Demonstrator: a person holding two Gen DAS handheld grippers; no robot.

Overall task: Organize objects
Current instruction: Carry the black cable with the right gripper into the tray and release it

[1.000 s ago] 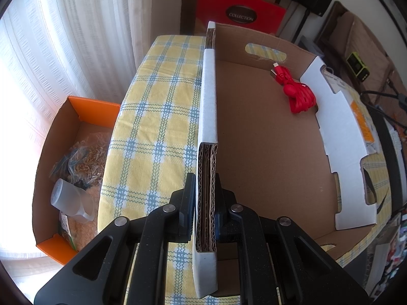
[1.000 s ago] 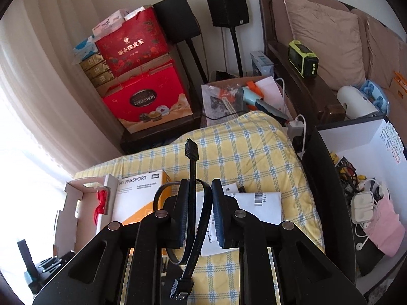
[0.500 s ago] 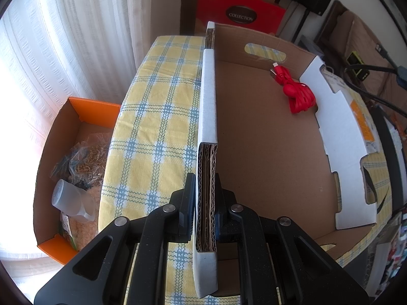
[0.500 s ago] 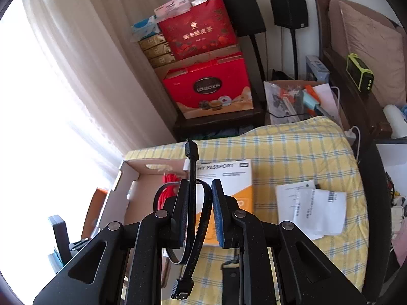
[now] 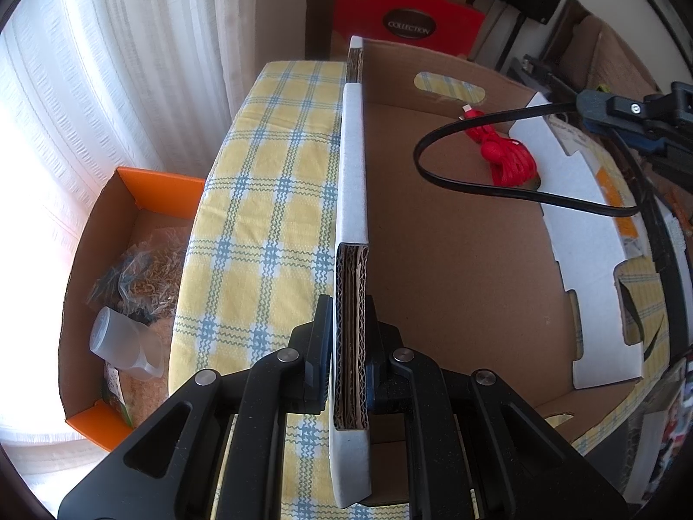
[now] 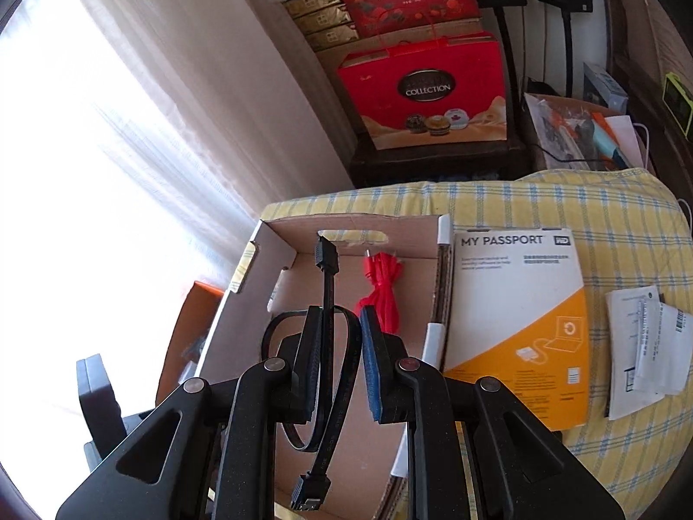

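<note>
An open cardboard box (image 5: 454, 281) lies on the yellow checked cloth (image 5: 268, 216). My left gripper (image 5: 350, 316) is shut on the box's near side wall, with the corrugated edge pinched between its pads. A bundled red cable (image 5: 506, 160) lies in the far corner of the box (image 6: 355, 225), and the red cable (image 6: 381, 290) also shows just beyond my right gripper. My right gripper (image 6: 340, 325) is shut on a looped black flat cable (image 6: 327, 277) and hangs above the box's inside. In the left wrist view the right gripper (image 5: 628, 112) comes in from the right with the black cable (image 5: 433, 173).
A white and orange "My Passport" carton (image 6: 515, 303) lies right of the box, with papers (image 6: 641, 346) further right. An orange box (image 5: 130, 286) of bags and a bottle sits on the floor at the left. Red gift bags (image 6: 429, 91) stand beyond the table, by the curtain.
My right gripper has swung left with the black cable, from over the cloth to above the cardboard box, and has come into the left wrist view. The left gripper keeps still on the wall.
</note>
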